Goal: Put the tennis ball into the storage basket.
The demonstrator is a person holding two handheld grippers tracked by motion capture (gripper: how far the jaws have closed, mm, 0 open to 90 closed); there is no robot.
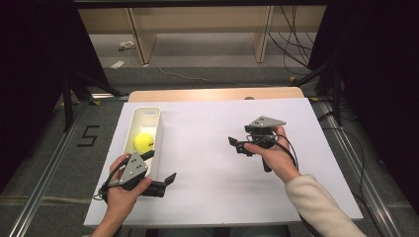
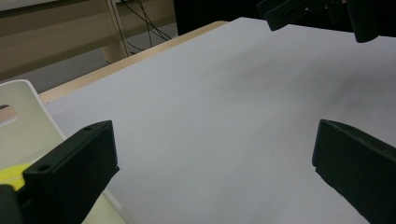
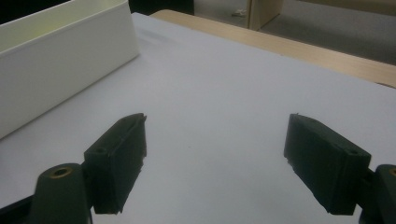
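Both grippers are held empty, jaws spread: left gripper (image 1: 157,174) beside the bin (image 1: 148,112), right gripper (image 1: 239,144) mid-table. Ball (image 1: 144,142) sits in the bin; it should be approached from above, clear of the walls.

A lab recording bay: black curtains (image 1: 29,74) at nine and three o'clock, loose cables (image 1: 291,39) at one o'clock, a taped floor number (image 1: 88,136) beside the white-covered bench (image 1: 212,163).

Your left gripper (image 2: 215,158) hides most of the yellow ball (image 2: 11,175) in its own view; white bin (image 3: 60,60) cut off at frame edge, contents unseen from right gripper view.
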